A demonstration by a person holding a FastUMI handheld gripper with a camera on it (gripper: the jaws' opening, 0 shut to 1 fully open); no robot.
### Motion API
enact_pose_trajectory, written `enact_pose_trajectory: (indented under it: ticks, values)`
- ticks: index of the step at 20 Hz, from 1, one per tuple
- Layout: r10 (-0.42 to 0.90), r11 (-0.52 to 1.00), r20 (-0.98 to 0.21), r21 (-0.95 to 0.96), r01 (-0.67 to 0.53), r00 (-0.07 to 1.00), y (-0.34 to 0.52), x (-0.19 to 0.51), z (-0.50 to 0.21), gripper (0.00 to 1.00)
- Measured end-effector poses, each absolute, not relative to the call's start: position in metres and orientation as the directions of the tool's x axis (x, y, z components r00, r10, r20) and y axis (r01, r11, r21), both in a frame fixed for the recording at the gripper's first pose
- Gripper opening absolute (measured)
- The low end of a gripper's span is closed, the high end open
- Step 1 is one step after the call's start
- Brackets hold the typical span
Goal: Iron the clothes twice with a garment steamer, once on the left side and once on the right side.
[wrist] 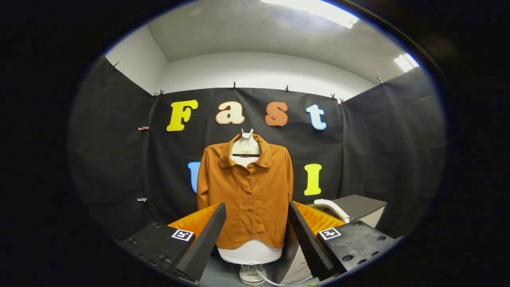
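While the gripper (255, 235) is held level and facing the booth's back wall, its two fingers stand wide apart with nothing between them; they grip no object. Seen through the gap, well beyond the fingertips, hangs the garment to be treated: an orange-brown button-front shirt (247, 193) with a collar, dressed over a white mannequin torso (250, 253) on a pedestal base (251, 275). That mounting keeps the front panel upright and spread, which I judge is meant to present a left and a right half for the two steaming passes.

The garment steamer head (332, 208), white and elongated, lies on a dark-topped side table (360, 205) to the right of the shirt, beyond the right finger. A pale cord (275, 282) shows near the pedestal base; whether it serves the steamer cannot be told.

Assessment: the steamer is untouched and neither pass appears begun. Parting the fingers is consistent with readiness to take the steamer's handle, which would call for a swing right and forward. The handle's rounded form may slip if it is grasped off-centre.
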State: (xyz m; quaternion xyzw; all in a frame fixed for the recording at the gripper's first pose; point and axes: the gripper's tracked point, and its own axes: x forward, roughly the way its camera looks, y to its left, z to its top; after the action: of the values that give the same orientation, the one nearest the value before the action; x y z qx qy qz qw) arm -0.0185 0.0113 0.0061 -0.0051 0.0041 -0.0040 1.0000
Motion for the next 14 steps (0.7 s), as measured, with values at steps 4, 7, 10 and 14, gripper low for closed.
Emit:
enact_pose_trajectory:
  ticks: [4, 7, 10, 14]
  values:
    - [-0.025, 1.000, -0.017, -0.019, 0.025, 1.000, 0.017, -0.016, 0.002, 0.98]
    - [-0.049, 0.999, -0.020, -0.022, 0.048, 0.999, 0.020, -0.012, -0.001, 0.98]
    - [-0.084, 0.996, -0.024, -0.026, 0.083, 0.996, 0.021, -0.005, -0.006, 0.98]
    - [-0.153, 0.988, -0.027, -0.037, 0.152, 0.988, 0.006, 0.004, -0.011, 0.98]
